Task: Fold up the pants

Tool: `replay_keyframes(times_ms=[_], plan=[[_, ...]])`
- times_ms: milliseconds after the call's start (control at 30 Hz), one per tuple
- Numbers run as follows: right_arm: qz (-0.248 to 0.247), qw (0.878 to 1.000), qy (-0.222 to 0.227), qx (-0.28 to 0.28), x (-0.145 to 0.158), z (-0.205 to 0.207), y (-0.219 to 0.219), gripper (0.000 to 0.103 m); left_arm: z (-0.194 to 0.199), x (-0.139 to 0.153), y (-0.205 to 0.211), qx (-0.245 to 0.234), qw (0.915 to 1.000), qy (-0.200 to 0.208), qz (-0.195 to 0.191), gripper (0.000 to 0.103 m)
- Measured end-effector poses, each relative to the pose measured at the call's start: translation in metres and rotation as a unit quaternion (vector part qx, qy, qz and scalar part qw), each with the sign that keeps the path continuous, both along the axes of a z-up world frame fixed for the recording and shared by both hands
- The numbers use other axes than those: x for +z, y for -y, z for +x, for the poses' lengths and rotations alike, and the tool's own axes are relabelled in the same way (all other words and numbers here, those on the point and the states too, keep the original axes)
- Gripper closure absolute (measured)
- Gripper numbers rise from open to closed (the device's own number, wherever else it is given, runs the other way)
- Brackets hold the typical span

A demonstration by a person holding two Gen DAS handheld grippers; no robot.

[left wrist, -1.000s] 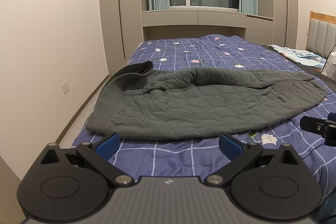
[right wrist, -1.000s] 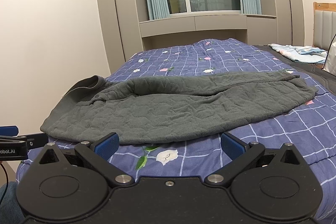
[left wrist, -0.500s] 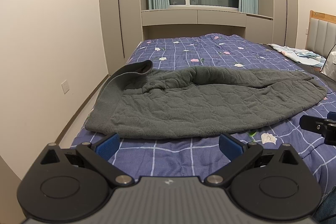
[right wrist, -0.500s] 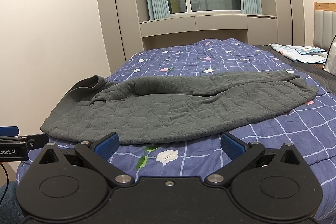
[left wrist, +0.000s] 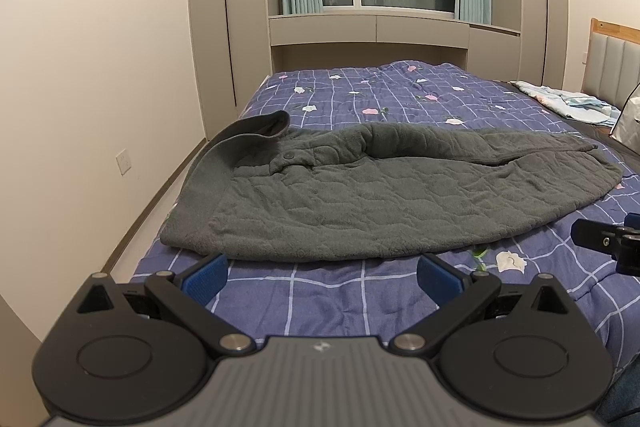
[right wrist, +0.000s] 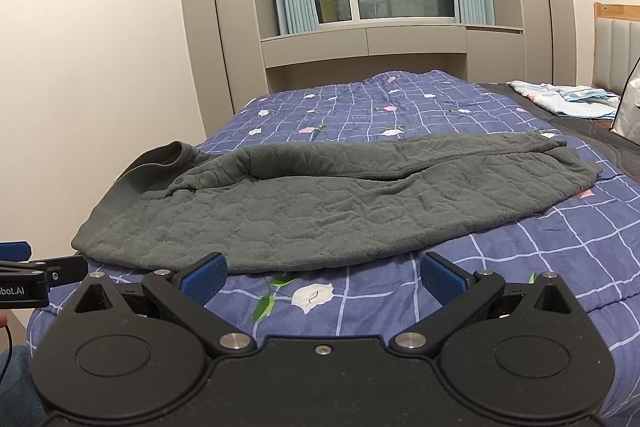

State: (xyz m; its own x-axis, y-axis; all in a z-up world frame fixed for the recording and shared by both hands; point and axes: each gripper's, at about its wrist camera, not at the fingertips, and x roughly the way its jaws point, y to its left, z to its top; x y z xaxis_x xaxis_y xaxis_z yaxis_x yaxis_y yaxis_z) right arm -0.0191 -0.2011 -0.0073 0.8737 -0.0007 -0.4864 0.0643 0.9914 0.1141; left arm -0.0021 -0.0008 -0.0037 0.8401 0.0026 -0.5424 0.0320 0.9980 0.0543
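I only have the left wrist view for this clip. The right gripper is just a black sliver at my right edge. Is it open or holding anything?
Observer: The right gripper is open with nothing between its blue pads; it hovers over the purple checked floral quilt, just short of the near edge of the grey quilted fleece pants.
Operator: What lies right under it?
Observer: A white rose print with green leaves on the quilt, between its fingers.
Operator: Can you see the left gripper from there?
Observer: Only its fingertip, at the left edge beside the pants' waist end. Your own view shows the left gripper open.
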Motion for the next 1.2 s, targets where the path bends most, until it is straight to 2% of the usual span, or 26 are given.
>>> replay_keyframes(times_ms=[400, 633, 767, 967, 1200], plan=[[-0.01, 1.0, -0.023, -0.001, 0.002, 0.01, -0.001, 0.0, 0.01, -0.002, 0.0, 0.0, 0.9997, -0.024, -0.004, 0.0], [-0.005, 0.998, -0.061, 0.006, -0.001, 0.025, -0.002, 0.0, 0.032, -0.012, -0.003, -0.004, 0.996, -0.08, -0.04, 0.0], [-0.012, 0.997, -0.075, 0.007, -0.001, 0.036, -0.001, 0.0, 0.05, -0.013, -0.006, 0.003, 0.9946, -0.095, -0.041, 0.0], [-0.015, 0.996, -0.087, 0.012, -0.002, 0.061, 0.006, 0.0, 0.089, -0.002, -0.011, 0.012, 0.9959, -0.088, -0.017, 0.0], [-0.023, 0.995, -0.089, 0.04, -0.007, 0.122, 0.022, 0.0, 0.171, 0.016, -0.022, 0.022, 0.997, -0.052, 0.053, 0.0]])
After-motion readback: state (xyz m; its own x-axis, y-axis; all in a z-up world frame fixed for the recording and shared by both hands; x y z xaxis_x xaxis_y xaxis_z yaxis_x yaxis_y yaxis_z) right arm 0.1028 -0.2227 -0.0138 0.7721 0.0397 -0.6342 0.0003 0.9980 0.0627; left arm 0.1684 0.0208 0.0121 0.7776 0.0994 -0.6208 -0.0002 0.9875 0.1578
